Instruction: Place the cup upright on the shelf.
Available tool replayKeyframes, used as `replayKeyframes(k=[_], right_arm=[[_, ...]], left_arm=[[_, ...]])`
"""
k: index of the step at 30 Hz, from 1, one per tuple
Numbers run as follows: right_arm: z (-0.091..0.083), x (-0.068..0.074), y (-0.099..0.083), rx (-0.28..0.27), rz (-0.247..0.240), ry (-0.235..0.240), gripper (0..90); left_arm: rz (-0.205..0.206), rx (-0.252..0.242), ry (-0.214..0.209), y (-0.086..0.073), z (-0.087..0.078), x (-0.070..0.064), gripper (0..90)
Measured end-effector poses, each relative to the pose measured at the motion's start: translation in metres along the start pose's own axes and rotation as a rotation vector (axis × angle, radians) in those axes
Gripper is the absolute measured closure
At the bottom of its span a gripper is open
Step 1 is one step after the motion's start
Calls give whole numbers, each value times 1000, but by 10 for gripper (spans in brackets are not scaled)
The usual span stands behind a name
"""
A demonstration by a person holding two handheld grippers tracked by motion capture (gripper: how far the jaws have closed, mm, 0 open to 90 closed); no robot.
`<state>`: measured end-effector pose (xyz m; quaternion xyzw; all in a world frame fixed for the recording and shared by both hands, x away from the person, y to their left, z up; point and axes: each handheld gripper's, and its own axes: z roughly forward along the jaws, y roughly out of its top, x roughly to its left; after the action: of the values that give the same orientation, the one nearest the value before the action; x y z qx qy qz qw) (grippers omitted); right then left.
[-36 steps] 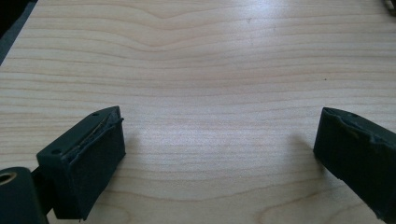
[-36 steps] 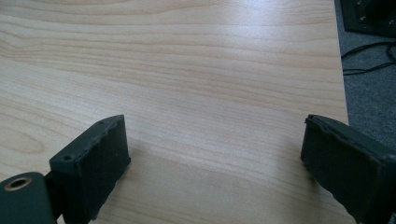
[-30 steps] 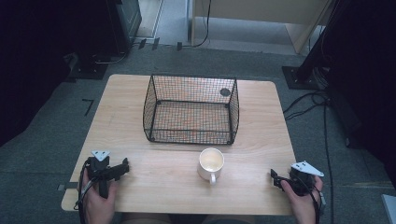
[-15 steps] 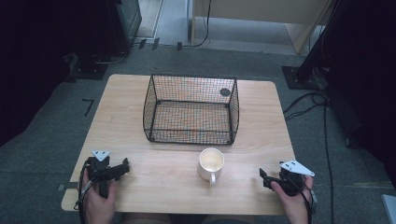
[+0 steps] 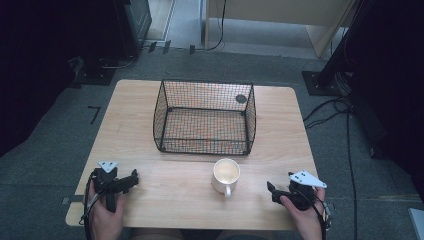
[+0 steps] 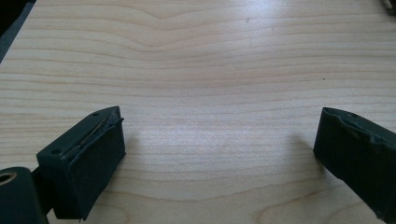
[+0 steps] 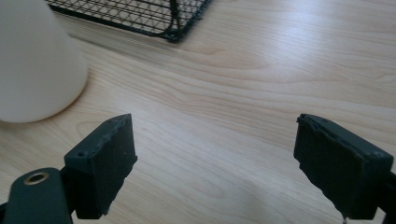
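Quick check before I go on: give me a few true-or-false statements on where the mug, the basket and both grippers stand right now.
1. The mug stands inside the wire basket. False: it stands on the table, just outside the basket's near side.
2. The right gripper is open and holds nothing. True.
3. The left gripper is shut on the mug. False: its jaws are apart over bare wood.
4. The mug's handle points toward the person. True.
5. The mug lies nearer the right gripper. True.

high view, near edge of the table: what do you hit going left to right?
left gripper → mug → right gripper. All three sit on the wooden table, apart from one another; both grippers are open and hold nothing.
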<state>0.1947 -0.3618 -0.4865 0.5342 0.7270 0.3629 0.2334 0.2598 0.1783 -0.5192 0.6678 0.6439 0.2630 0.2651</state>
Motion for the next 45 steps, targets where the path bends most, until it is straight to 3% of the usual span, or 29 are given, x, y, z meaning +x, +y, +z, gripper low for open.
replayKeyframes(k=[14, 18, 25, 34, 40, 45], right_arm=[[-1, 39, 15, -16, -37, 89, 78], [-2, 50, 21, -18, -21, 141, 58], [-1, 74, 28, -4, -33, 168, 12], [4, 101, 32, 9, -39, 244, 0], [10, 115, 32, 22, -46, 248, 0], [19, 126, 29, 61, -71, 208, 0]], left_arm=[[0, 0, 0, 0, 0, 0, 22], [1, 1, 0, 0, 0, 0, 22], [0, 1, 0, 0, 0, 0, 22], [1, 1, -1, 0, 0, 0, 22], [0, 1, -1, 0, 0, 0, 22], [1, 1, 0, 0, 0, 0, 22]])
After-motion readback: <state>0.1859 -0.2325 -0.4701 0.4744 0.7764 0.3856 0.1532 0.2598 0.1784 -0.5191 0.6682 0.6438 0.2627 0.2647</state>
